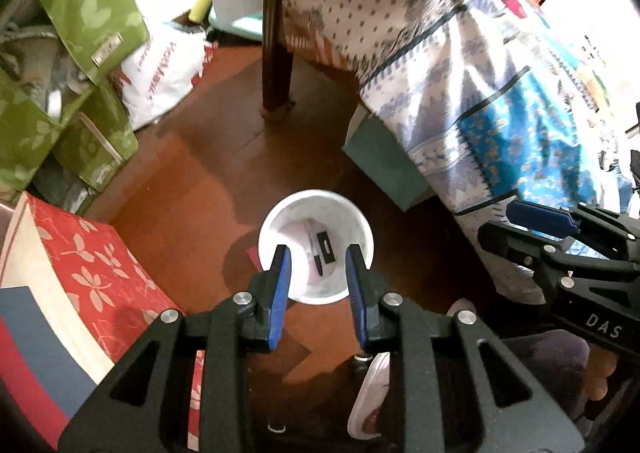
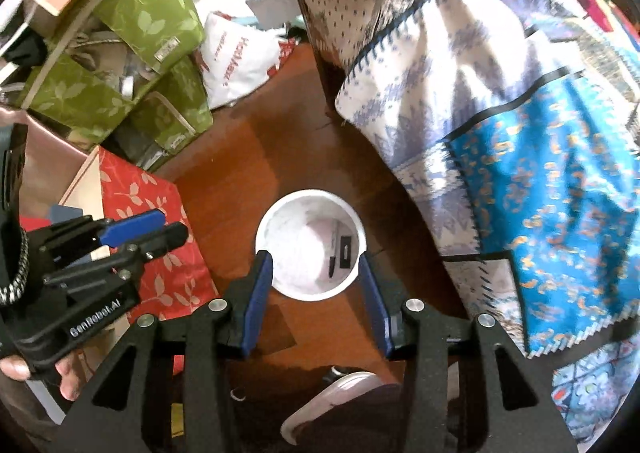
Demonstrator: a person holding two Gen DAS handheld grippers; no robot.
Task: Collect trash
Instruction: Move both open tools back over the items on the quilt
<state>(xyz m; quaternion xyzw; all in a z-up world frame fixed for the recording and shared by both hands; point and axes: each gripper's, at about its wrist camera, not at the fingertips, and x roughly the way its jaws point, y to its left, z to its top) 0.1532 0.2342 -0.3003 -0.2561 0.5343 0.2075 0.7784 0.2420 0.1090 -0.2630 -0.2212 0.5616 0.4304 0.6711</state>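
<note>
A white round bin (image 1: pixel 352 221) stands on the brown wooden floor, seen from above; it also shows in the right wrist view (image 2: pixel 288 221). Inside lie a dark pen-like item and a small black packet (image 1: pixel 323 249), also seen in the right wrist view (image 2: pixel 344 251). My left gripper (image 1: pixel 318 253) is open and empty, hovering above the bin's near rim. My right gripper (image 2: pixel 314 265) is open and empty, also above the near rim. Each gripper appears in the other's view: the right one (image 1: pixel 560 237) at the right edge, the left one (image 2: pixel 120 237) at the left.
A patterned blue and white cloth (image 1: pixel 460 65) hangs over a table with a dark wooden leg (image 1: pixel 276 57). Green leaf-print bags (image 1: pixel 84 13), a white plastic bag (image 1: pixel 164 69) and a red floral box (image 1: pixel 92 273) crowd the left. A shoe (image 2: pixel 332 401) is below the grippers.
</note>
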